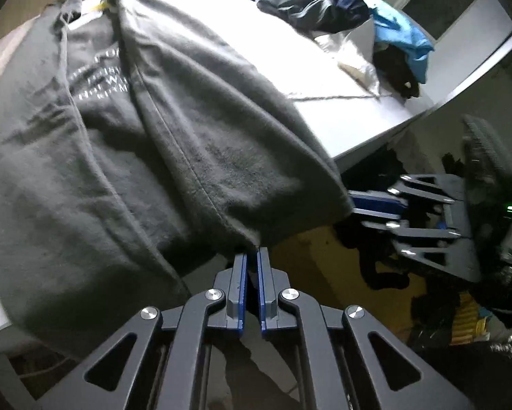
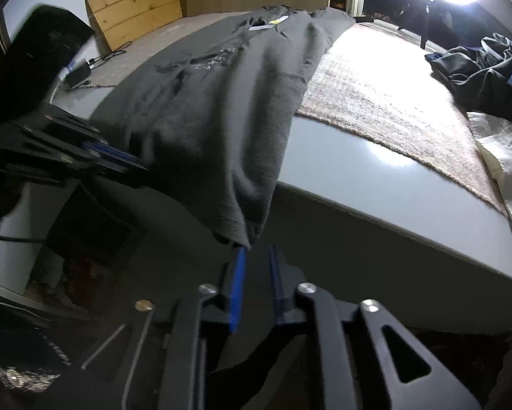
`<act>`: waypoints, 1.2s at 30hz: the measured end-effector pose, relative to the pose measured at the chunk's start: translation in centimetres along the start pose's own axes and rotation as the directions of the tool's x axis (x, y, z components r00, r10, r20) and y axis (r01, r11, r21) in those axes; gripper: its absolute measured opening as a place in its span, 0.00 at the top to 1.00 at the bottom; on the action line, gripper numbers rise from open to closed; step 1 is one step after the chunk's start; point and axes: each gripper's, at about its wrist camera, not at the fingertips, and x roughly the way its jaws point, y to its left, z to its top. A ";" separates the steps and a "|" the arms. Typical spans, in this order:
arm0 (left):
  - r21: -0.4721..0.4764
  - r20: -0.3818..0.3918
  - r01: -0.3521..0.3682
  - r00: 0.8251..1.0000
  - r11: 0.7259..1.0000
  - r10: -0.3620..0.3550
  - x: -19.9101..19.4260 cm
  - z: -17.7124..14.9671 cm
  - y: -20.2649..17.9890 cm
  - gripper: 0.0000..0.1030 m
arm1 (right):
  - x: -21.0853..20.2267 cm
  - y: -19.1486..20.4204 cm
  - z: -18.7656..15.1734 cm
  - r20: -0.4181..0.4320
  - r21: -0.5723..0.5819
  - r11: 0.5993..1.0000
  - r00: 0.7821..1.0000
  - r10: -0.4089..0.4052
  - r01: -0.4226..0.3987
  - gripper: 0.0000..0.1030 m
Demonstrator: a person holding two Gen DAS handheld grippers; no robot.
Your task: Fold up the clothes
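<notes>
Grey and smooth, the table [image 2: 375, 184] carries a coarse beige woven mat [image 2: 375, 85] over its far part, and across both lies the dark grey fleecy sweatshirt [image 1: 160, 126], folded lengthwise with its hem hanging off the near edge. White lettering on its chest is too blurred to read, and a white and yellow label [image 2: 269, 23] shows at the neck, its print too small to make out. Farther along the table sits a heap of dark and bright blue clothes [image 1: 338, 3], with a white cloth [image 2: 502, 164] just beside it. Pale wooden boards [image 2: 136, 3] stand behind the table, and a black cable and adapter [image 2: 81, 71] lie near its far corner. The left gripper [image 1: 252, 251] has its blue-padded jaws drawn narrow on one hem corner. The right gripper [image 2: 256, 249] touches the other corner with its tips slightly apart; whether it pinches the cloth I cannot tell.
</notes>
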 end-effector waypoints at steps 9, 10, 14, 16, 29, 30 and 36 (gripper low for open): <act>0.012 0.063 0.014 0.998 1.000 -0.015 -5.0 -0.2 -0.2 0.96 | -2.3 0.6 0.4 0.052 -0.010 0.999 0.998 0.037 -0.036 0.97; 0.021 0.054 0.001 0.999 1.000 -0.002 -4.6 -0.3 0.0 0.96 | -2.7 0.7 0.3 0.057 -0.022 0.999 0.998 0.030 -0.029 0.97; -0.002 -0.050 -0.094 0.994 0.996 0.094 -1.6 -1.5 2.1 0.95 | 0.5 0.9 -0.7 -0.146 -0.059 0.998 0.989 0.005 -0.014 0.97; -0.008 -0.032 -0.083 0.996 0.997 0.083 -2.5 -1.6 2.2 0.95 | 0.1 1.0 -1.0 -0.176 -0.071 0.997 0.984 -0.010 -0.002 0.96; -0.005 0.194 -0.186 0.964 0.983 0.184 -12.7 1.6 3.3 0.96 | -11.2 -5.7 14.5 0.183 0.098 0.990 0.980 0.082 -0.101 0.96; -0.013 0.201 -0.197 0.960 0.980 0.196 -13.0 2.0 3.7 0.96 | -10.8 -5.9 16.2 0.183 0.089 0.991 0.980 0.084 -0.101 0.96; -0.078 0.211 -0.239 0.945 0.968 0.251 -12.6 4.6 6.2 0.96 | -2.4 -7.2 27.1 0.131 0.076 0.993 0.988 0.083 -0.093 0.96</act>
